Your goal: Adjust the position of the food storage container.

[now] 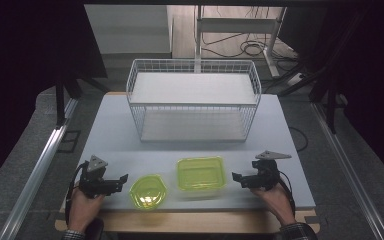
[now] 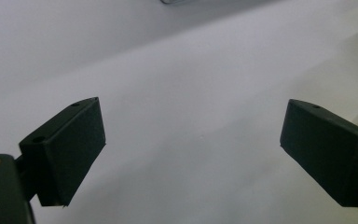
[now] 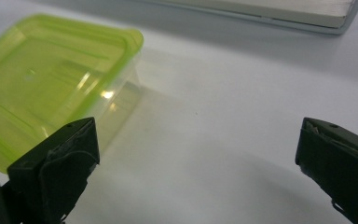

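Note:
Two yellow-green lidded containers sit near the table's front edge: a small rounded one (image 1: pixel 148 191) and a larger rectangular one (image 1: pixel 201 173) to its right. My left gripper (image 1: pixel 122 181) rests low on the table just left of the small container, jaws wide apart with nothing between them. In the left gripper view its jaws frame bare table (image 2: pixel 191 140). My right gripper (image 1: pixel 237 178) sits just right of the rectangular container, open and empty. The right gripper view has the rectangular container (image 3: pixel 51 84) beyond its left jaw.
A white wire basket rack (image 1: pixel 194 100) with two shelf levels stands at the back middle of the grey table (image 1: pixel 115 135). A wooden strip (image 1: pixel 190 222) runs along the front edge. Metal rails (image 1: pixel 40 165) flank the table on both sides.

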`<state>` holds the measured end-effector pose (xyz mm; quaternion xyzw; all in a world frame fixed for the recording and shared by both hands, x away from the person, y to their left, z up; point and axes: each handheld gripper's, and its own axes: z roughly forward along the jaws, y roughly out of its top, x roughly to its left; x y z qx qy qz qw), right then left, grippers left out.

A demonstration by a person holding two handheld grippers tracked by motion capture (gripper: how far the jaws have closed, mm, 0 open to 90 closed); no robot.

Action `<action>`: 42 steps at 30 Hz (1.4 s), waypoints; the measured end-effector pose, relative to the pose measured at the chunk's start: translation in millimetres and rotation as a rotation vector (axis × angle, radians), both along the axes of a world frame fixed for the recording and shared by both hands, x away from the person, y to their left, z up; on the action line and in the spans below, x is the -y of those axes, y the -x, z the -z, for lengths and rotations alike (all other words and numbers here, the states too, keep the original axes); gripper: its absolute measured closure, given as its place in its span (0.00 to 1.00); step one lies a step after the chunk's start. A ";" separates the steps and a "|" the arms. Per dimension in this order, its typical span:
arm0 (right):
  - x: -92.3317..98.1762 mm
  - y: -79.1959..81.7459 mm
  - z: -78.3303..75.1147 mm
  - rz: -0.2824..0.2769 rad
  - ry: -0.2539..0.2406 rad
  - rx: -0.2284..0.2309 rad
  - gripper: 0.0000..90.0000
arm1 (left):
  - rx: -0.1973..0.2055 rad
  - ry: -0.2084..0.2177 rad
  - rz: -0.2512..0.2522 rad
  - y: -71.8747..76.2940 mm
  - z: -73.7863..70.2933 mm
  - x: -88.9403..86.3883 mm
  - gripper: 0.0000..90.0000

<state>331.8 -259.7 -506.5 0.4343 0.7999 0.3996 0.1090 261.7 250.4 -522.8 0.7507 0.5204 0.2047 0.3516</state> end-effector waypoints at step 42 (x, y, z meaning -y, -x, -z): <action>-4.3 -2.2 3.9 0.004 0.104 0.021 0.10 | 0.063 0.046 0.268 33.6 -55.2 52.4 0.99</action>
